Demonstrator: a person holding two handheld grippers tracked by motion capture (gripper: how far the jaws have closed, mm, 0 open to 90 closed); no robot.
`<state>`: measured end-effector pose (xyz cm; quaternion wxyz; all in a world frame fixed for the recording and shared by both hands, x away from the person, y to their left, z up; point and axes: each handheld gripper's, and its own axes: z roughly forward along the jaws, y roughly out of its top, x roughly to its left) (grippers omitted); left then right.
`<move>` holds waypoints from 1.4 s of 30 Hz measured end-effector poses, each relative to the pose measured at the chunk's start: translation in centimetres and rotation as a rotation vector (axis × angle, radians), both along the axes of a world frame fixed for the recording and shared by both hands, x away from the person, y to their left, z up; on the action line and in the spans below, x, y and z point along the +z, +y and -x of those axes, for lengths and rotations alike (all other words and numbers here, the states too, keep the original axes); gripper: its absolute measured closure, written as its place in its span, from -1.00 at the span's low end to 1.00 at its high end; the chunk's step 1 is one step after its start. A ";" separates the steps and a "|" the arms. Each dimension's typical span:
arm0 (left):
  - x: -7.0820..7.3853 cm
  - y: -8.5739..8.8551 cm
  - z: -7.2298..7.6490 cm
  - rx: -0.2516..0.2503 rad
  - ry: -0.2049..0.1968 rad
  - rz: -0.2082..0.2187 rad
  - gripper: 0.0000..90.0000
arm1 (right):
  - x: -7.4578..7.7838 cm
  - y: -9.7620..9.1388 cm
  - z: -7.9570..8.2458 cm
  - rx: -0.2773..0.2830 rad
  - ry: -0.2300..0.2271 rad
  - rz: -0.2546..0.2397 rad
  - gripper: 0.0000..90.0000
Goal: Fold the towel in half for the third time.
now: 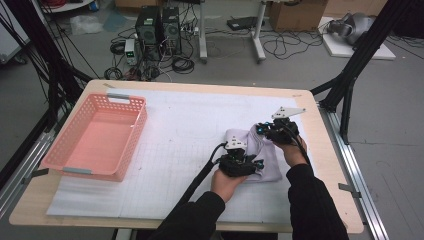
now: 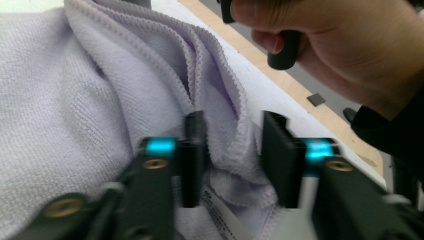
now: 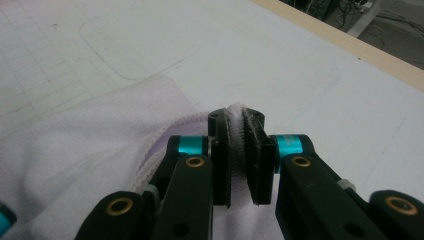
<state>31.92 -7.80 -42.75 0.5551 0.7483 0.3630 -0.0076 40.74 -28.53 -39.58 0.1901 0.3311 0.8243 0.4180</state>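
Note:
A pale lilac towel (image 1: 264, 152) lies bunched on the white mat at the table's right. My left gripper (image 1: 252, 163) rests low at its near edge. In the left gripper view the towel (image 2: 75, 100) has its stitched hem and label between the jaws of the left gripper (image 2: 232, 150), which stand apart and do not pinch it. My right gripper (image 1: 264, 128) sits at the towel's far corner. In the right gripper view that gripper (image 3: 239, 150) is shut on a folded edge of the towel (image 3: 90, 155).
A pink plastic basket (image 1: 131, 142) stands on the left part of the table. The white gridded mat (image 1: 185, 125) stretches between it and the towel. The table's wooden right edge (image 1: 325, 150) runs close beside my right hand (image 2: 325, 45).

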 end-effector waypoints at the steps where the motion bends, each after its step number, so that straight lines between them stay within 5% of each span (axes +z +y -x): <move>1: 0.2 0.2 0.0 -0.001 -0.012 -0.001 0.03 | -0.1 -0.1 0.0 0.000 0.001 0.000 0.84; 6: 1.1 2.8 0.4 0.013 -0.087 0.008 -0.17 | -0.6 -0.9 0.3 -0.022 0.001 0.002 0.84; 15: 1.4 10.0 -0.4 0.144 -0.192 -0.079 -0.26 | -0.8 -2.0 0.9 -0.073 -0.010 -0.008 0.67; 18: 1.4 12.2 -0.6 0.173 -0.207 -0.105 -0.32 | -0.6 -2.7 1.3 -0.134 0.008 -0.043 0.39; 21: 1.5 14.3 -0.7 0.198 -0.211 -0.099 -0.39 | 0.0 -3.7 2.0 -0.202 -0.002 -0.053 0.36; 26: 0.9 17.2 -0.6 0.233 -0.212 -0.081 -0.58 | 0.8 -5.1 4.1 -0.223 0.000 -0.104 0.37; 35: 0.3 20.1 0.1 0.232 -0.257 -0.120 -0.56 | -1.0 -4.9 9.3 -0.183 -0.001 -0.105 0.47; 42: 0.1 20.7 0.7 0.232 -0.276 -0.119 -0.56 | -1.7 -4.2 10.6 -0.163 0.036 -0.147 0.30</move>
